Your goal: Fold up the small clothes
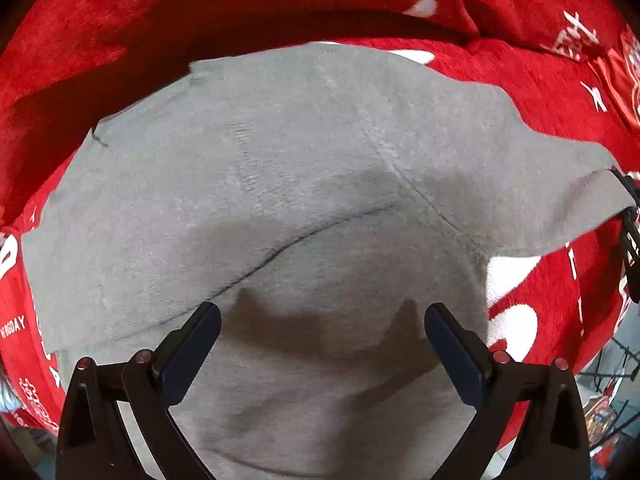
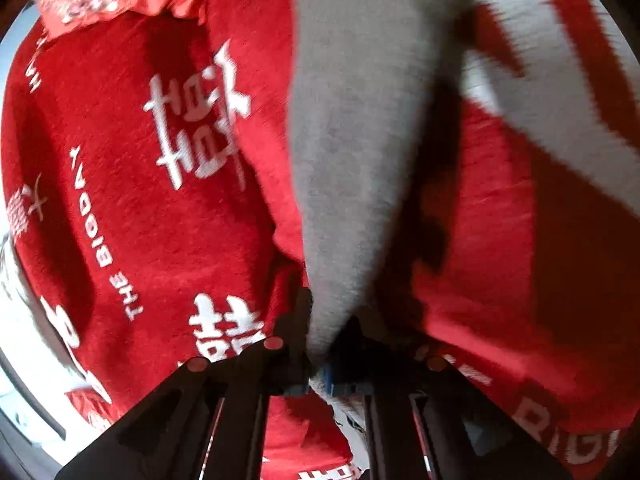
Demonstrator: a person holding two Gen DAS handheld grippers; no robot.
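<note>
One red blanket [image 1: 540, 92] with white characters covers the surface, and at frame centre lies one grey garment [image 1: 304, 168] — left gripper [image 1: 322, 320] spread above it, right gripper [image 2: 324, 344] clenched on its edge.

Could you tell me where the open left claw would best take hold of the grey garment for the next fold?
Probably the free edge of the grey garment at its left side, coming straight down from above. The cloth lies flat on the red blanket, and the left claw hangs open over its middle, where nothing offers a pinch. The right claw already pinches the opposite corner.
</note>
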